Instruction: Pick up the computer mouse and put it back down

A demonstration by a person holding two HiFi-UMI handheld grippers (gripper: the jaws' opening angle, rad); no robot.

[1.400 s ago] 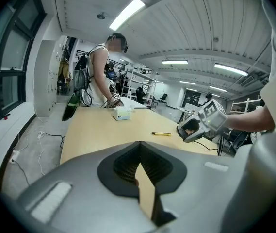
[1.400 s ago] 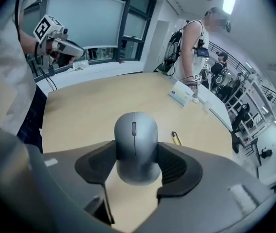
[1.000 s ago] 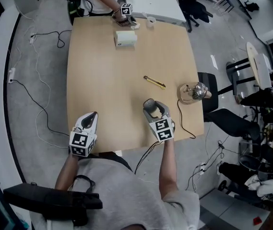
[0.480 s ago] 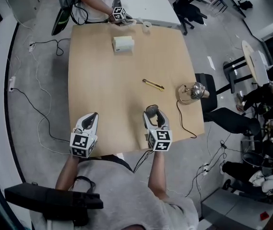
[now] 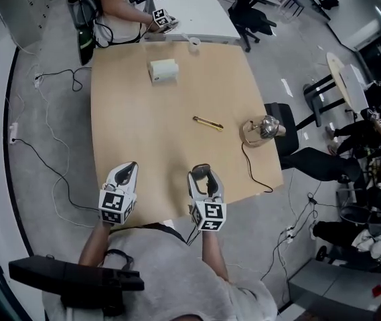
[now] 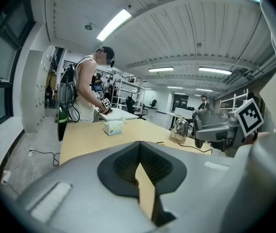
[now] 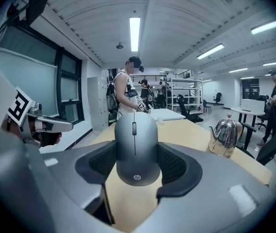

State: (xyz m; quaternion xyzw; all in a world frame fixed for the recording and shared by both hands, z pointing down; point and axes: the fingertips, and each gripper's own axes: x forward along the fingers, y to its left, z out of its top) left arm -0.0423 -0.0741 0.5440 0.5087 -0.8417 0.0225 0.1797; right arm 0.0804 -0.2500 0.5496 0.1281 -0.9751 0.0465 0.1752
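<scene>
Pulling back toward the near edge of the bench [image 5: 143, 112] since a second ago, the right tool [image 5: 202, 174] is also rolling from a tilt to a more level hold. The left tool [image 5: 128, 169] is staying where it was, over the near left corner.

The bench is carrying only a few things, all well apart from both tools. A second person [image 5: 113, 9] is standing at its far end. A metal kettle [image 5: 266, 127] is sitting on a round base near the right edge, with a cord [image 5: 254, 172] trailing from it over the bench's near right corner. A white box [image 5: 163, 70] is lying near the far end, and a thin yellow pen [image 5: 207, 122] is lying between the box and the kettle.

The right tool's jaws are standing fairly wide and pressing on a grey computer mouse [image 7: 137, 149]. One ribbed pad is bearing on each flank, and the mouse's scroll wheel is pointing away from the camera. The mouse is hanging clear above the bench top, near the front edge. The left tool is holding nothing: its pads are meeting at the tips, leaving only a thin wedge of bench showing behind them.
</scene>
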